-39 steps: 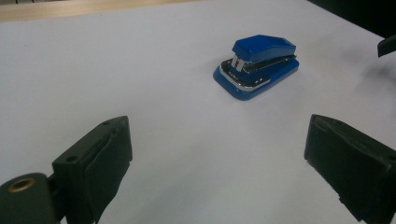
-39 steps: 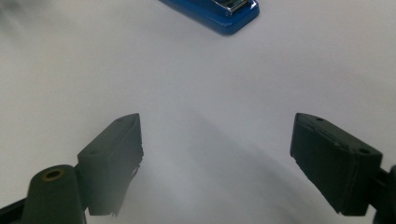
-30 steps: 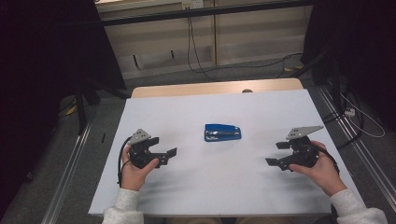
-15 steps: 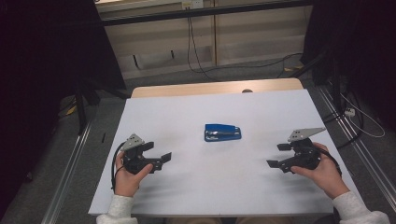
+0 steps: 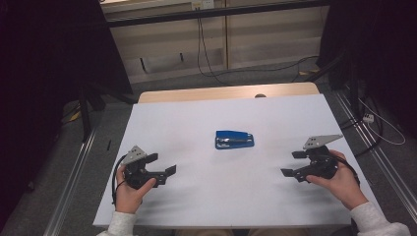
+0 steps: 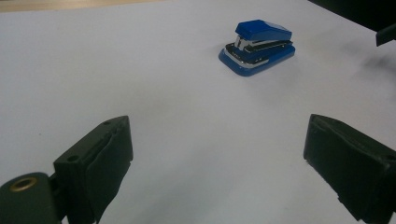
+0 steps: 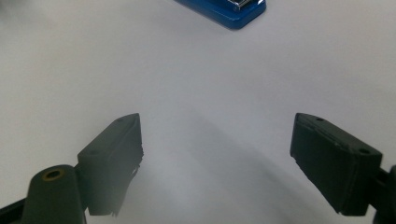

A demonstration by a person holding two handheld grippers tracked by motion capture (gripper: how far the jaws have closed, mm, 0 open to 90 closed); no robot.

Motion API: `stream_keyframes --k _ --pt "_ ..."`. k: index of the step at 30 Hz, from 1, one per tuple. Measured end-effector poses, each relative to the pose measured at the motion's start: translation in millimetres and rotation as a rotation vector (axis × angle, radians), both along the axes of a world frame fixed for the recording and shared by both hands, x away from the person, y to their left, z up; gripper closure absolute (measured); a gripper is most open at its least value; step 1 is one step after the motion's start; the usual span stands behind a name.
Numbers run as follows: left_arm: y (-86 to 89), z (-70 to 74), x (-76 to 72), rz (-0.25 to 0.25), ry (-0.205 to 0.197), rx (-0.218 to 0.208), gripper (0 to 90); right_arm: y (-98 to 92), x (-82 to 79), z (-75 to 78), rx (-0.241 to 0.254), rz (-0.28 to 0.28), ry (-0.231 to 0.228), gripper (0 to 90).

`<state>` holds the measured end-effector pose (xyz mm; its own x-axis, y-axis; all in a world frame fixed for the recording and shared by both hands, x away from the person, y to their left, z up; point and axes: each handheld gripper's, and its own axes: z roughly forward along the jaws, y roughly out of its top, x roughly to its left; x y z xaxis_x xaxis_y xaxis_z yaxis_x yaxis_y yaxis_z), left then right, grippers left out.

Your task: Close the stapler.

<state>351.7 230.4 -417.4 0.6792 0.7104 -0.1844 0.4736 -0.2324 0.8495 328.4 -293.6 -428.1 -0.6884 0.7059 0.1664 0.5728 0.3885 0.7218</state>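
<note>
High view: I hold the left gripper (image 5: 164, 164) and right gripper (image 5: 292, 163) low over the white surface (image 5: 196, 128), jaws wide, nothing held. The blue stapler (image 5: 234, 139) sits ahead, between them. I judge this the approach; next is closing in.

High view: hung above the person's edge, tilted forward and down over the whole white table (image 5: 206, 123). Both gripper views: sat low, close to the tabletop, aimed inward along open jaws. Shared ground: the blue stapler (image 5: 234, 139) at centre, full in left's, clipped at top in right's.
</note>
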Motion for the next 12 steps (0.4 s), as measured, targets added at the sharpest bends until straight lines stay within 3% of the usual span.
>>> stream_keyframes --k 12 --pt "7.0 -2.1 -5.2 0.006 -0.006 0.010 8.2 0.5 1.0 -0.1 -0.001 0.004 -0.002 16.5"
